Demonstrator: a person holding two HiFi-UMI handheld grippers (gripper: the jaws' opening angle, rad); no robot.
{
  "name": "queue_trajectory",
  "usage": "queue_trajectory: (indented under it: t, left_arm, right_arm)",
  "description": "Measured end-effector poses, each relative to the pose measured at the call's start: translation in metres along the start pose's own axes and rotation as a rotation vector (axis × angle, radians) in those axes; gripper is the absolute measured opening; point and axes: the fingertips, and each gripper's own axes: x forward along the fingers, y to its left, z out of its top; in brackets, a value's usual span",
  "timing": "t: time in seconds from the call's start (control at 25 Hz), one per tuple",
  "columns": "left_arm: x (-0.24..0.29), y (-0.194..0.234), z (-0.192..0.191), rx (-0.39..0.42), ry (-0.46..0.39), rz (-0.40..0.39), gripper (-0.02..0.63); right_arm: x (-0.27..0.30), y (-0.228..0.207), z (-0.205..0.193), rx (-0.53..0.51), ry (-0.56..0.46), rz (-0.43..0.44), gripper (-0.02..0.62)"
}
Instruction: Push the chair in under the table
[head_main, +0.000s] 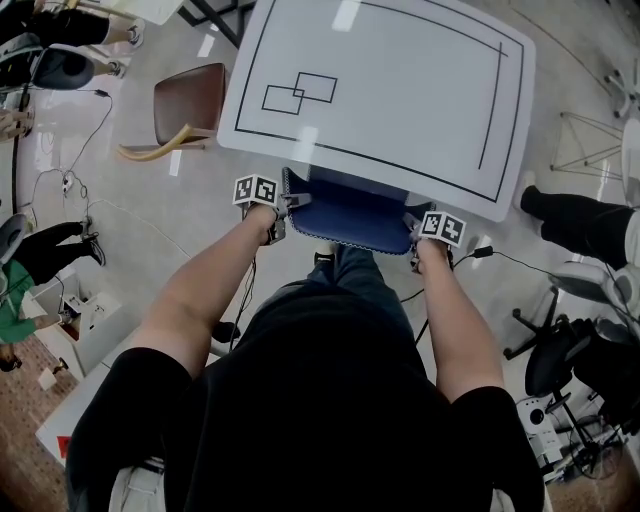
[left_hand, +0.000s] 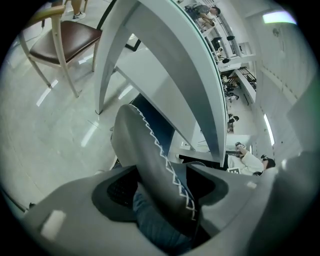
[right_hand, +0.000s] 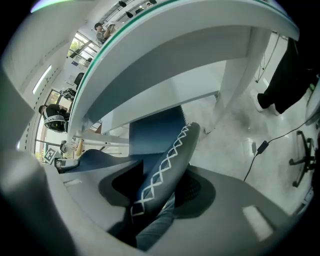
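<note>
- The blue chair (head_main: 345, 218) faces the white desk (head_main: 400, 90). Its backrest (left_hand: 155, 165) runs left to right along the desk's near edge.
- The seat looks tucked beneath the top, though the desktop hides how far.
- My left hand-held gripper (head_main: 280, 208) is clamped on the backrest's left end, with the white-stitched edge pinched between its jaws.
- My right hand-held gripper (head_main: 417, 240) grips the backrest's right end the same way.
- 1 brown chair (head_main: 188, 100) stands at the desk's left side, apart from the blue one.
</note>
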Motion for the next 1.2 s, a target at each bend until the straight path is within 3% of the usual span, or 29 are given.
queue_trajectory:
  t: [0.56, 0.76, 1.2]
  left_arm:
    - [0.002, 0.016, -0.023, -0.03, -0.017, 0.027, 0.299]
    - [0.004, 0.02, -0.023, -0.001, 0.0, 0.053, 0.298]
    - [-0.013, 0.016, -0.031, 0.002, -0.047, -0.012, 0.293]
  right_arm:
    - [0.01, -0.013, -0.024, 0.012, 0.02, 0.0, 0.215]
    - [0.012, -0.013, -0.024, 0.033, 0.024, 0.024, 0.232]
    - [-0.004, -0.011, -0.028, 0.067, 0.015, 0.084, 0.267]
